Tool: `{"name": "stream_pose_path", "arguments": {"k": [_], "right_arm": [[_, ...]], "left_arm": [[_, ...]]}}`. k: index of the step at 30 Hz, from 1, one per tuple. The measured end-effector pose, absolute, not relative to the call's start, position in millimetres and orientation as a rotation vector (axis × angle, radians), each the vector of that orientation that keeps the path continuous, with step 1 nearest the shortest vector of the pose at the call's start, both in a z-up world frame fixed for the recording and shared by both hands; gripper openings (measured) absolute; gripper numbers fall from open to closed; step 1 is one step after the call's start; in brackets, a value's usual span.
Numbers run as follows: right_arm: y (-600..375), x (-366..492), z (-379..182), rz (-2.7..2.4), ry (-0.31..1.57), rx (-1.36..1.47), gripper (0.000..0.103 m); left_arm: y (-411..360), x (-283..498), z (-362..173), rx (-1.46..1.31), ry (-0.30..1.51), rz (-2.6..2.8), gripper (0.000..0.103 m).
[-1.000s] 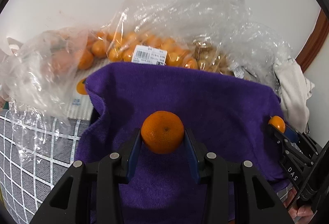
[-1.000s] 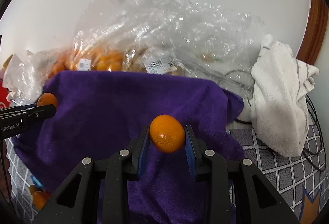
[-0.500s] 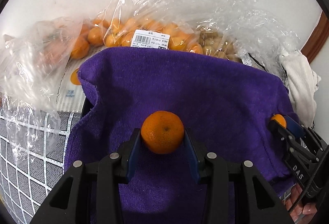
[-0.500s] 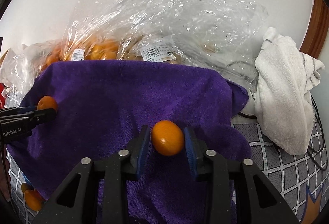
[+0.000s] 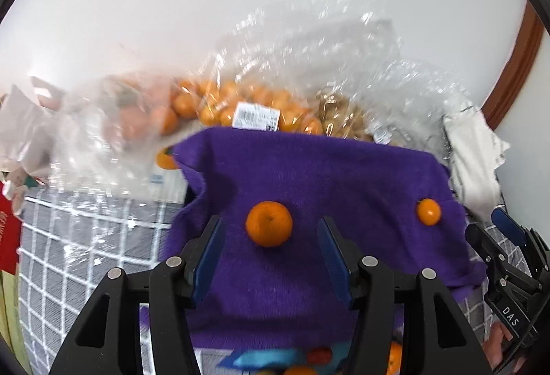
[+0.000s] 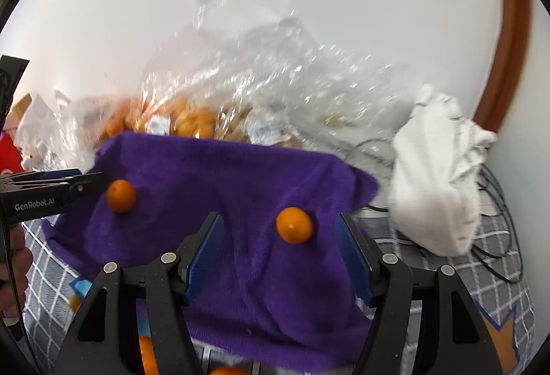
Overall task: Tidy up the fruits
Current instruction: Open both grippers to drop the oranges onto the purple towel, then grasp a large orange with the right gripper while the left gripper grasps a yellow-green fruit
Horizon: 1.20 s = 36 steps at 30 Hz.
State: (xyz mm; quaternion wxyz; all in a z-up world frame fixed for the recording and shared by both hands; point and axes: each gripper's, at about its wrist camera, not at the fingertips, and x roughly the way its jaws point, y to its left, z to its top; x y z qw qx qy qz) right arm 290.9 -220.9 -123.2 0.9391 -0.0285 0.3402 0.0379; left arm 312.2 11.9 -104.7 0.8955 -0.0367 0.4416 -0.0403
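A purple towel (image 5: 309, 182) is spread in front of both grippers. In the left wrist view my left gripper (image 5: 270, 258) is open, and a round orange (image 5: 268, 223) lies on the towel just ahead of its blue pads. In the right wrist view my right gripper (image 6: 280, 254) is open, and a smaller orange (image 6: 294, 225) lies on the towel between and ahead of its pads. Each orange shows in the other view too: the smaller orange (image 5: 428, 211) and the round orange (image 6: 120, 196). The left gripper (image 6: 65, 187) shows at the left edge, the right gripper (image 5: 505, 237) at the right edge.
Clear plastic bags of oranges (image 5: 247, 106) lie behind the towel against the white wall. A white cloth (image 6: 436, 189) and black cables (image 6: 495, 203) lie to the right. A grey checked tablecloth (image 5: 68, 258) covers the table. More oranges (image 6: 146, 354) show below the towel's front edge.
Both grippers have opened and let go of their oranges, which now lie on the purple towel. Both grippers have drawn back and up a little.
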Motion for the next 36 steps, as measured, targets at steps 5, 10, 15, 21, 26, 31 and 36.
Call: {"name": "stream_pose_path", "arguments": {"k": [5,10,15,21,26,31,36], "right_arm": [[-227,252,-111,0.045,0.671,-0.056,0.067],[-231,222,-113,0.064,0.714,-0.016,0.067],[-233,192,-121,0.077,0.735,-0.013,0.066],[-232,175,-136,0.106,0.773,0.004,0.066],[-224,173,-161,0.142,0.806,-0.039,0.052],[-219,182,-187,0.197,0.867,-0.015,0.047],[-212,193,-201,0.208,0.889,-0.034,0.047]], "left_arm": [[21,275,-81,-0.047,0.862,-0.061,0.053],[41,237,-71,-0.102,0.840,-0.061,0.053],[46,200,-64,-0.060,0.791,-0.037,0.053],[58,166,-63,-0.075,0.788,-0.031,0.053],[72,156,-78,-0.108,0.856,-0.020,0.053],[82,145,-85,-0.120,0.852,-0.004,0.053],[89,146,-90,-0.139,0.861,0.005,0.059]]}}
